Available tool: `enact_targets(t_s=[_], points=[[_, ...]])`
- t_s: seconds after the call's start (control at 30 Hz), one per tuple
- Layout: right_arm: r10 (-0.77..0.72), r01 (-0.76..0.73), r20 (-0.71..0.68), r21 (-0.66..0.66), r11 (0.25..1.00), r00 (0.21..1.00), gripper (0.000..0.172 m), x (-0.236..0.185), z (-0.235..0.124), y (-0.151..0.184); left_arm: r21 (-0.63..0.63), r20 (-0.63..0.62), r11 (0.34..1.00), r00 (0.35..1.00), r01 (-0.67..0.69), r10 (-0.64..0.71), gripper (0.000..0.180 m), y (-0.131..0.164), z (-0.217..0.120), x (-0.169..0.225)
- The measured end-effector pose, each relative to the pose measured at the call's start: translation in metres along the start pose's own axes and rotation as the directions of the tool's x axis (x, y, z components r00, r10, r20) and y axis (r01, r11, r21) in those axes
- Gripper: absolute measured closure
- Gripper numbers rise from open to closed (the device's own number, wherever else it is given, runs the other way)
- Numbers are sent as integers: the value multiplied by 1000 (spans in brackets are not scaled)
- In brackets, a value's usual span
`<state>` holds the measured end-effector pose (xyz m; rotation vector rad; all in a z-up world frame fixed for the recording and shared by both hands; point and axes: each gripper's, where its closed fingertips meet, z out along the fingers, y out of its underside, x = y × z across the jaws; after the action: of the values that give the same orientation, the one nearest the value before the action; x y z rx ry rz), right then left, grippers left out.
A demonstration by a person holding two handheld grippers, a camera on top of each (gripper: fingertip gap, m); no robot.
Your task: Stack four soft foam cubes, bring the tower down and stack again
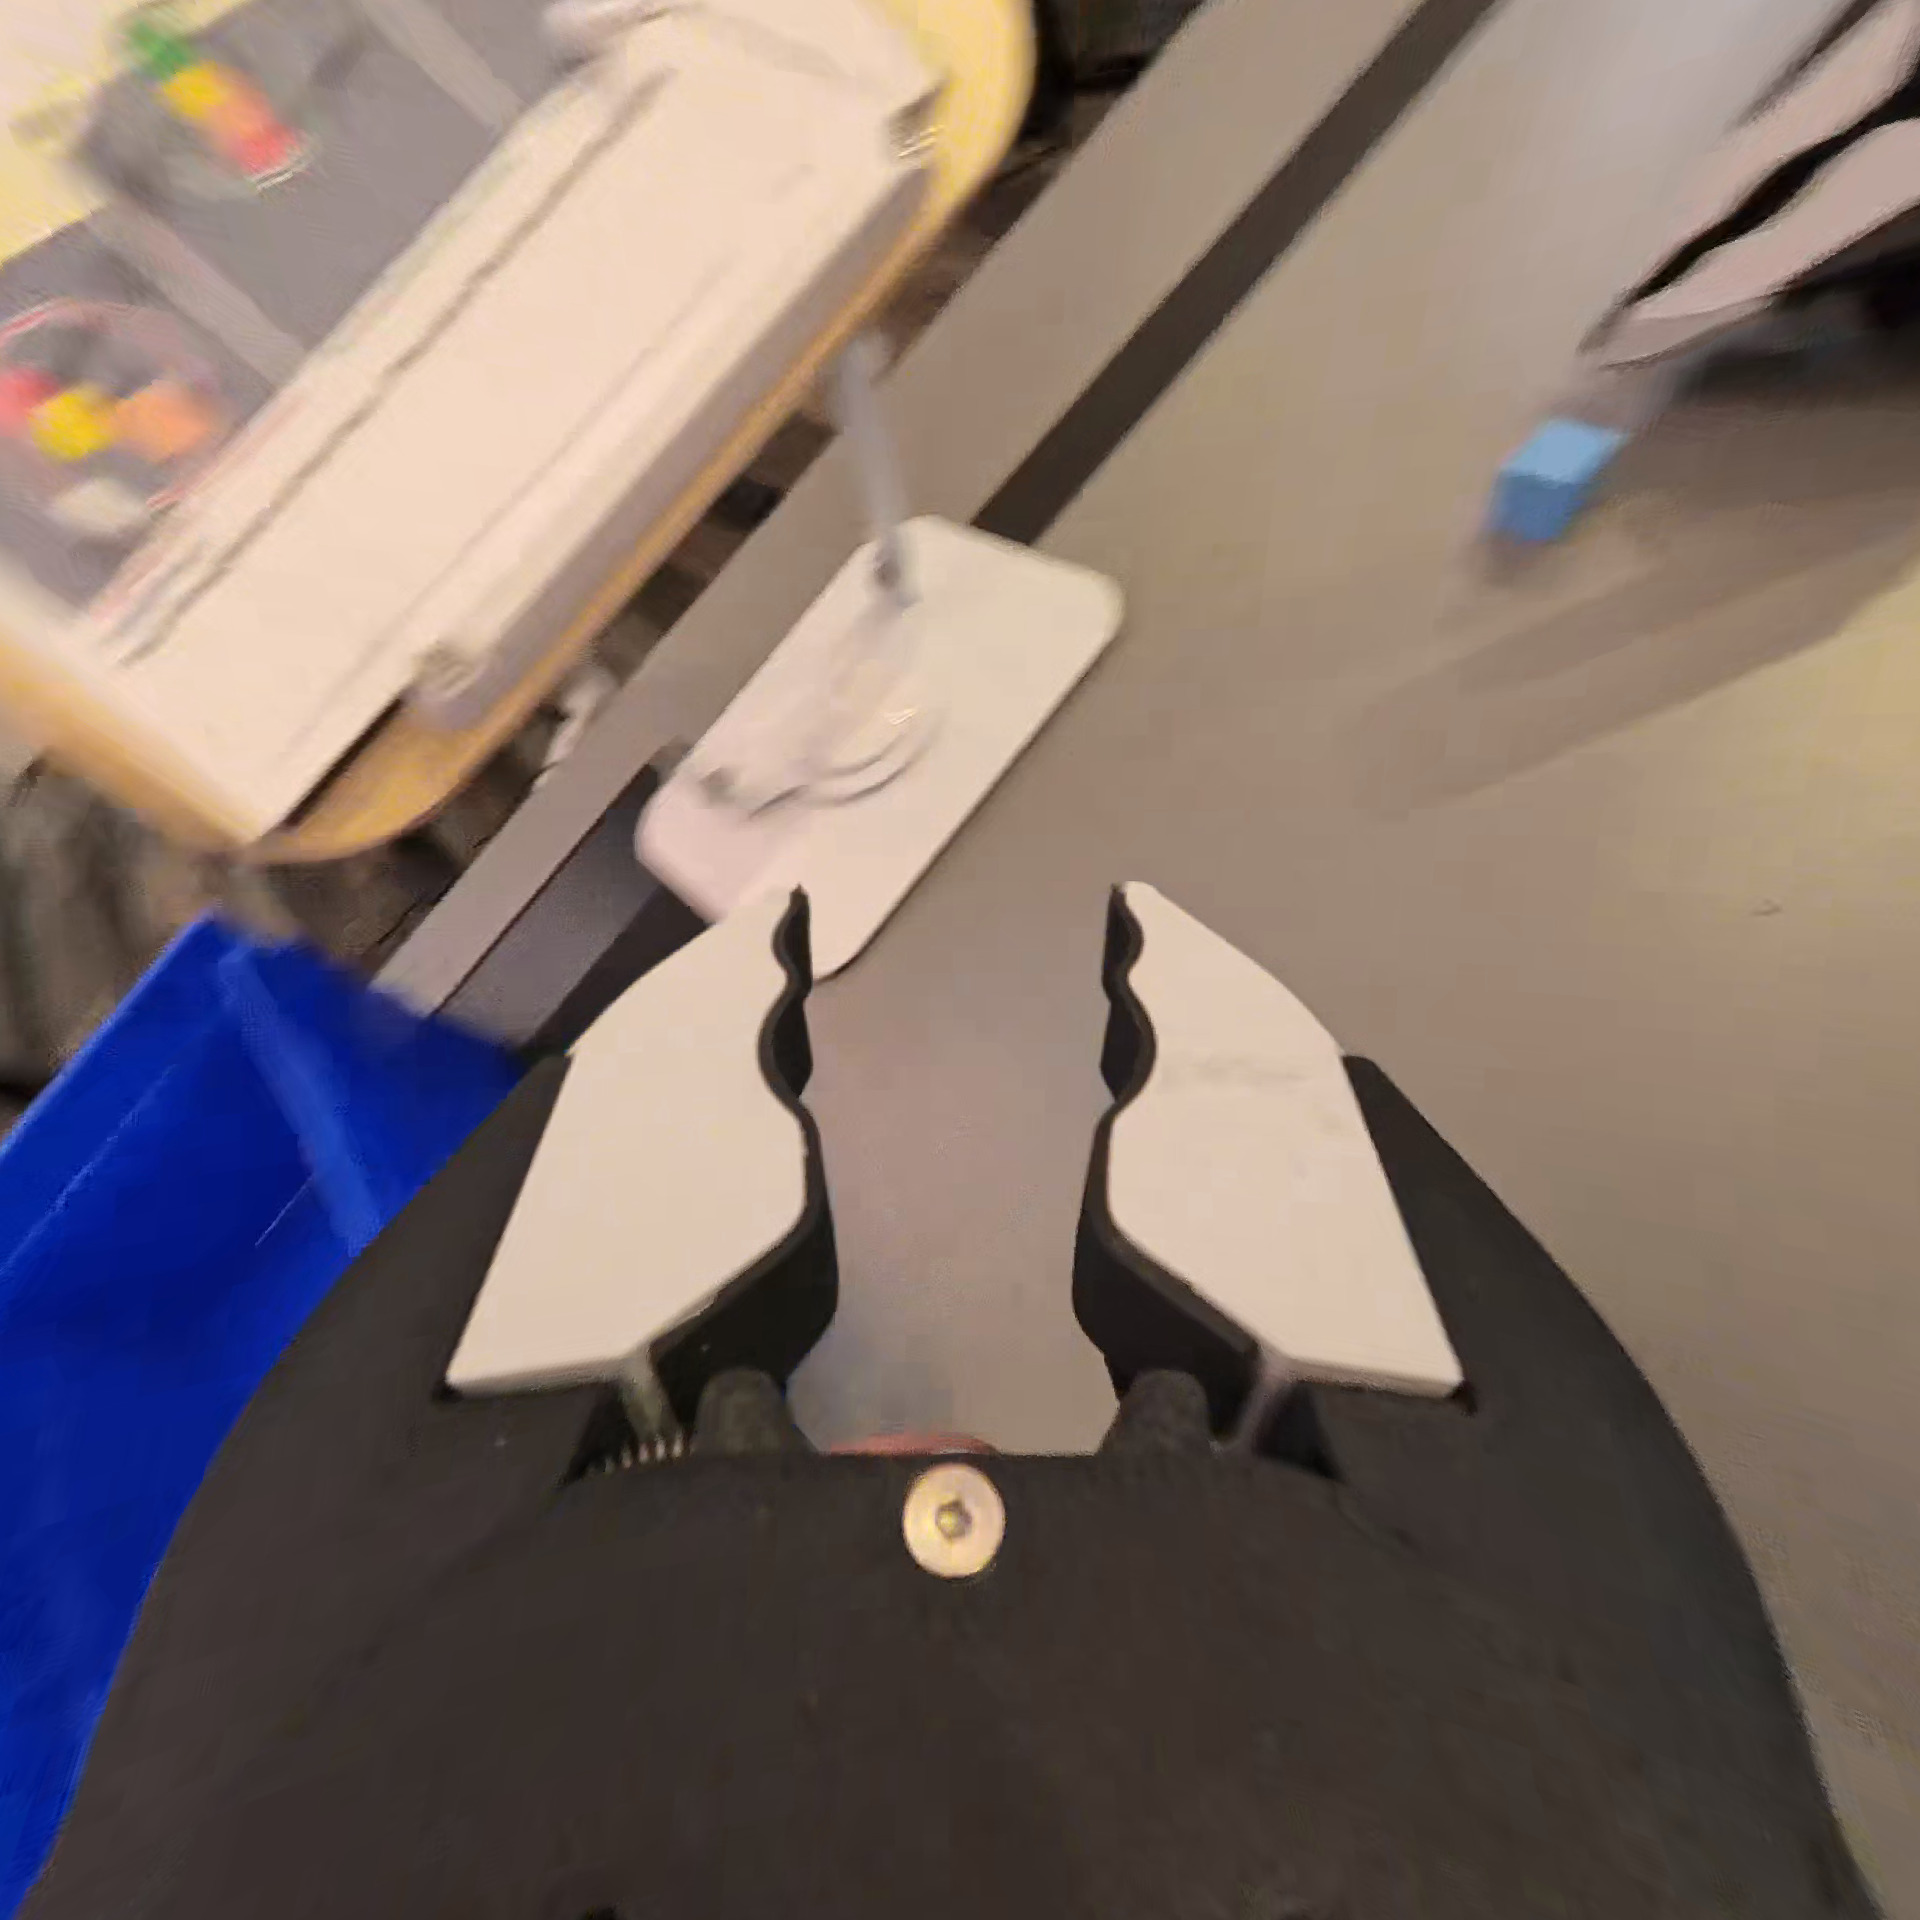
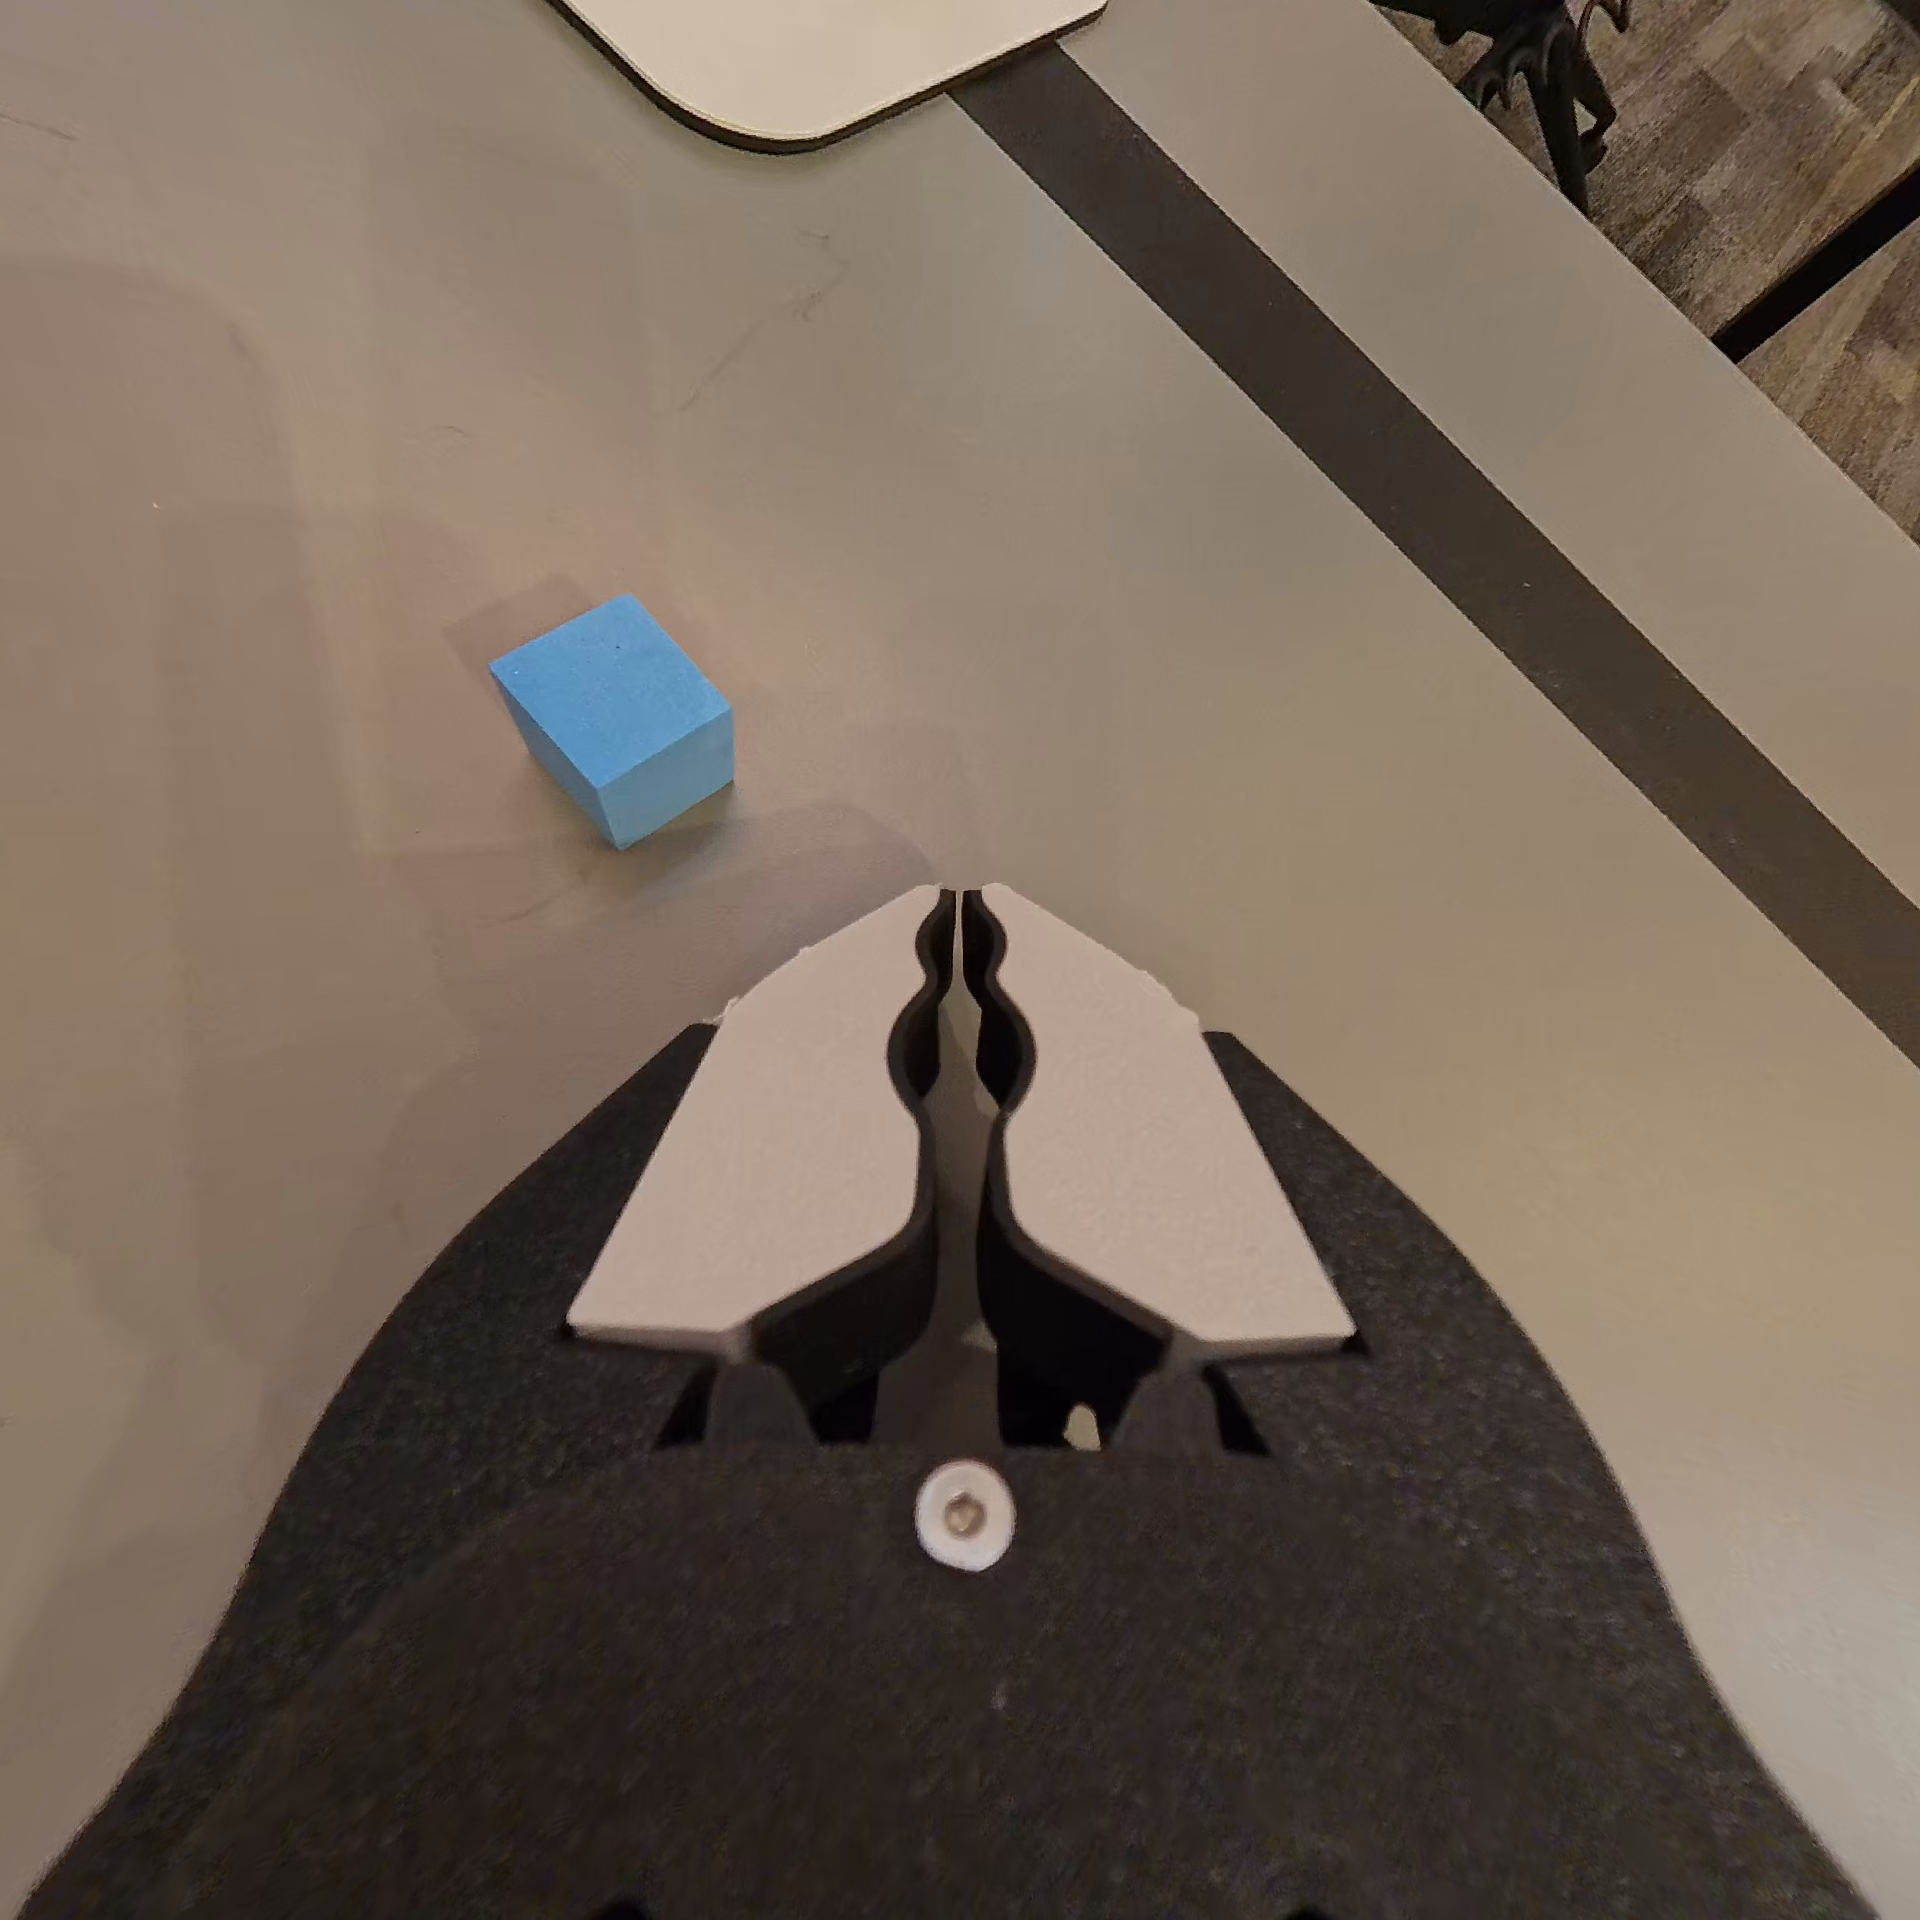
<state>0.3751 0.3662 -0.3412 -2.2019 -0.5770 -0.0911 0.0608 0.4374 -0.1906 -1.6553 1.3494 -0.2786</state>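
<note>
On a flat grey table [image 2: 1039, 520] one light-blue soft foam cube [image 2: 613, 717] sits alone, flat on the surface, a little turned so one corner faces me. It lies just ahead and to the left of my right gripper [image 2: 957, 891], close but not touching. No other cube shows in either view, and no tower stands anywhere I can see.

My right gripper's two pale fingers [image 2: 831, 1091] are pressed together at the tips, with nothing between them. My left gripper [image 1: 961, 894] has its fingers spread well apart, only bare table showing in the gap, so it holds nothing either. From the left view, which is blurred, the same blue cube [image 1: 1553, 483] appears far off to the upper right, near my right gripper's pale fingers [image 1: 1766, 270].

I judge the stacking is at its very start or restart: one cube lies loose and nothing is piled. The next move calls for parting a pair of fingers around this cube, squaring them to two opposite faces, and squeezing gently, since foam will give.

Beyond the cube is a white rounded flat base plate [image 1: 894, 727] with a thin grey post rising from it. A bright blue plastic bin [image 1: 156, 1247] sits at the left edge, and behind it a round wooden table [image 1: 977, 135] carries pale boxes with coloured pictures. Any writing there is too blurred to read; the cube carries no label.
</note>
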Motion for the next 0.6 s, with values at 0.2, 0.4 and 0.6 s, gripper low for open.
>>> enact_targets(t_s=[0.2, 0.4, 0.6], points=[[2, -2, 2, 0, 1000, 1000, 170, 0, 0, 0, 11, -322, 976, 923, -219, 211, 118, -33, 88, 136], [2, -2, 10, 1, 1000, 1000, 170, 0, 0, 0, 25, -445, 959, 856, -282, 264, 113, -53, 148, 203], [6, -6, 14, 0, 1000, 1000, 170, 0, 0, 0, -14, -473, 961, 849, -275, 236, 114, -59, 196, 210]])
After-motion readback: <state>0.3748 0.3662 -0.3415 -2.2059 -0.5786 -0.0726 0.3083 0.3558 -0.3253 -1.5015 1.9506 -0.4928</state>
